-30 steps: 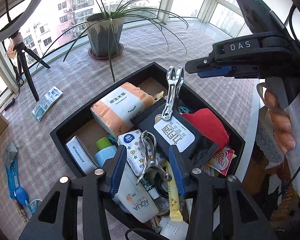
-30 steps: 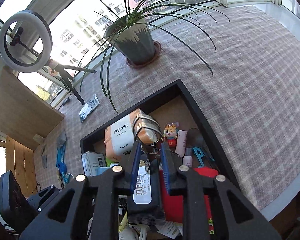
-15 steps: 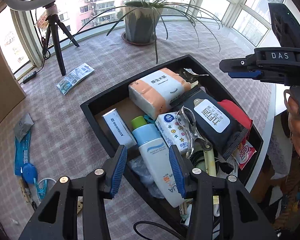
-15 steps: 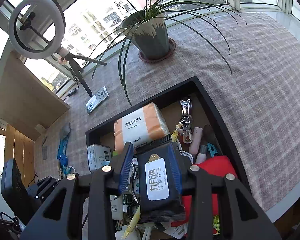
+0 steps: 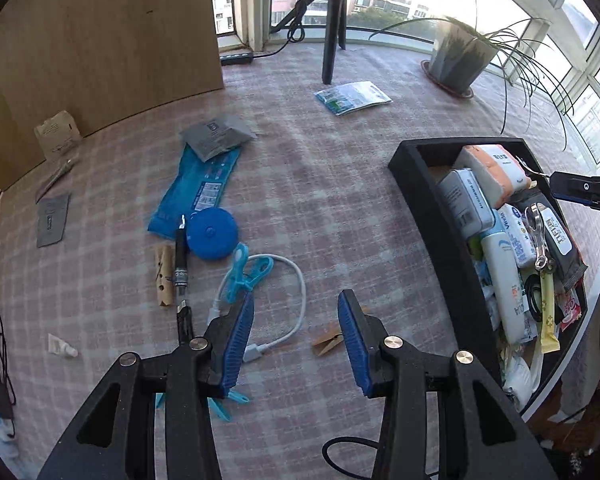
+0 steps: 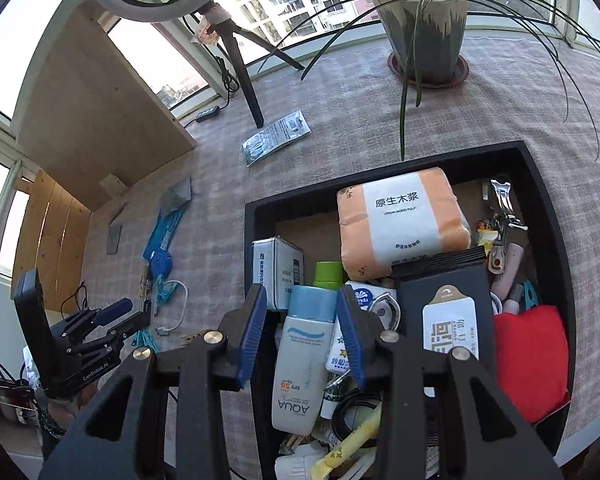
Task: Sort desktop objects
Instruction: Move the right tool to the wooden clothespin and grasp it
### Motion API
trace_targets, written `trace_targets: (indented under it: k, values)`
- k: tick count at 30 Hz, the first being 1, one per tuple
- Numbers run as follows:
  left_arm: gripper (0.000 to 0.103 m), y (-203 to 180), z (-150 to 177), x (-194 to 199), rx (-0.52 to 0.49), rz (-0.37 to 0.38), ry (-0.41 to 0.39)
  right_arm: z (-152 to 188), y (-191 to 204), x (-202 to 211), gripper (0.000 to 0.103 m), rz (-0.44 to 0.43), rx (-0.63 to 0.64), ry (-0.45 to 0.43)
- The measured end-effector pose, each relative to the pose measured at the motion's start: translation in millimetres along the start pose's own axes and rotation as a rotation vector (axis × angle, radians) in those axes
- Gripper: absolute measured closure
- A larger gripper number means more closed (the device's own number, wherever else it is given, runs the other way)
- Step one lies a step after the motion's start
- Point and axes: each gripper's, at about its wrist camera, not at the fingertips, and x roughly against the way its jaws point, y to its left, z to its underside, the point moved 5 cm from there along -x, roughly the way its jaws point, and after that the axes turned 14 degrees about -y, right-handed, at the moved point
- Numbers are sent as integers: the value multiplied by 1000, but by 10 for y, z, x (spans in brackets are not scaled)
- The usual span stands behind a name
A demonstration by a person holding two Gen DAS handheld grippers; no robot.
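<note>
The black tray point(image 6: 548, 216) sits on the checked tabletop point(image 5: 340, 200) and is packed full: an orange and white tissue pack point(image 6: 400, 220) at its far side, a white sunscreen bottle point(image 6: 304, 356) with a pale blue cap, a black wipes pouch point(image 6: 444, 312), a red cloth point(image 6: 532, 356), a metal clip point(image 6: 504, 204) near the far right corner, and a white box point(image 6: 278, 272) against the left wall.

Left of the tray, loose things lie scattered on the tabletop: a white cable point(image 5: 296, 304), a light blue clip point(image 5: 248, 272), a round blue tape measure point(image 5: 212, 232), a blue packet point(image 5: 196, 188), a grey sachet point(image 5: 216, 136) and 2 wooden pegs point(image 5: 328, 340).

The left gripper point(image 5: 296, 344) hangs over that clutter, left of the tray, its blue-padded fingers point(image 5: 238, 344) partly spread and released, nothing between them; the cable and one peg lie below the gap.

The right gripper point(image 6: 302, 336) hangs over the tray's near left part, fingers point(image 6: 252, 332) likewise partly spread. The sunscreen bottle shows in the gap, but the pads are clear of it and grasp nothing.
</note>
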Motion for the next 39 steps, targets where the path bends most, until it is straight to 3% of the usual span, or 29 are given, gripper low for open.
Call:
trace_targets:
  k: [5, 8, 10, 15, 20, 33, 39]
  values:
    - [61, 538, 253, 118, 68, -70, 17, 145, 447, -232, 66, -58, 119, 60]
    - [61, 767, 443, 132, 86, -113, 41, 345, 773, -403, 57, -87, 247, 112]
    - [61, 897, 586, 113, 116, -121, 71, 502, 963, -515, 57, -99, 344, 145]
    - [61, 929, 849, 113, 135, -116, 94, 921, 1335, -793, 56, -120, 568, 225]
    - [61, 951, 901, 51, 104, -142, 85, 1208, 1540, -1012, 56, -95, 748, 255]
    - [63, 988, 991, -284, -9, -160, 152, 1286, 1572, -1271, 54, -98, 845, 307]
    - [73, 1012, 923, -315, 8, -144, 138, 1291, 1580, -1369, 50, -107, 884, 318]
